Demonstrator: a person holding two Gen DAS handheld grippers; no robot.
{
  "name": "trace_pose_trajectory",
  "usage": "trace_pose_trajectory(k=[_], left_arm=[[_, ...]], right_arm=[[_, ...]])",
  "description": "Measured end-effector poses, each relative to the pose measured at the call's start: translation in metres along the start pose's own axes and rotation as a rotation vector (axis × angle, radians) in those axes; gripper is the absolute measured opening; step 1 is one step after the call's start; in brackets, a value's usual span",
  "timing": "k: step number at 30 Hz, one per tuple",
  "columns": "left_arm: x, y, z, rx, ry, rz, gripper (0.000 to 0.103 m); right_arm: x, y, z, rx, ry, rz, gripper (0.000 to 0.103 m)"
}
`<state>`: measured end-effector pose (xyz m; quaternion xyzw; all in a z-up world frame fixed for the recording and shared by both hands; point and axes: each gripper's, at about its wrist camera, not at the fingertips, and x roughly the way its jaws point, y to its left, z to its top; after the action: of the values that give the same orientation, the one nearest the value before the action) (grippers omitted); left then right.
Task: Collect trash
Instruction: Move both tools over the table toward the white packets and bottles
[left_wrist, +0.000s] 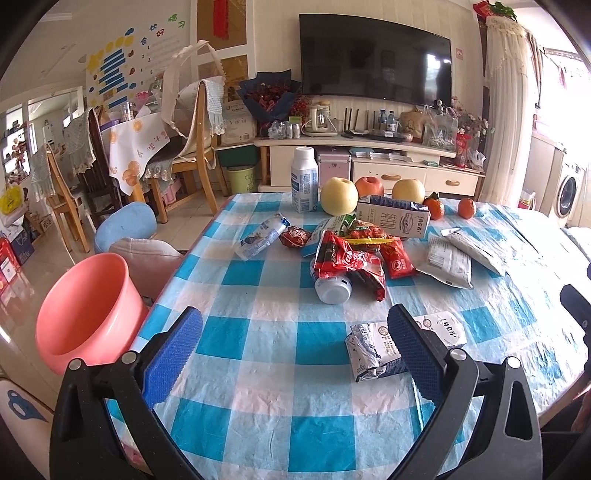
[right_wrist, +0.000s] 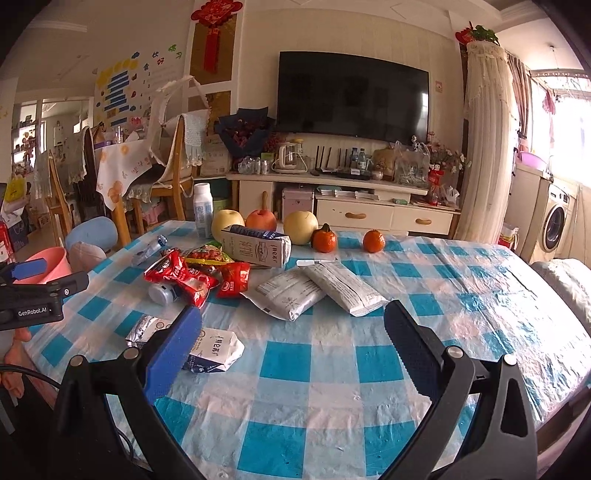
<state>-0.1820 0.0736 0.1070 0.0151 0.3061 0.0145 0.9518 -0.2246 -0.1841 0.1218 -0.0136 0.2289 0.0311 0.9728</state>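
Trash lies on the blue-checked table: a crushed milk carton, red snack wrappers, a tipped small bottle, a flattened bottle, two grey-white pouches and a milk box. A pink bucket stands off the table's left edge. My left gripper is open, its right finger beside the crushed carton. My right gripper is open over bare cloth, the carton at its left finger.
Two pears, an apple, two tangerines and an upright white bottle stand at the table's far side. Stools and wooden chairs crowd the left. A TV cabinet lies beyond.
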Motion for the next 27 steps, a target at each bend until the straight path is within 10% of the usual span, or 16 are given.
trace_pose_trajectory(k=[27], left_arm=[[0.033,-0.053,-0.012,0.285,0.126,-0.211,0.099]], right_arm=[[0.036,-0.058,-0.004,0.145,0.146,0.038,0.099]])
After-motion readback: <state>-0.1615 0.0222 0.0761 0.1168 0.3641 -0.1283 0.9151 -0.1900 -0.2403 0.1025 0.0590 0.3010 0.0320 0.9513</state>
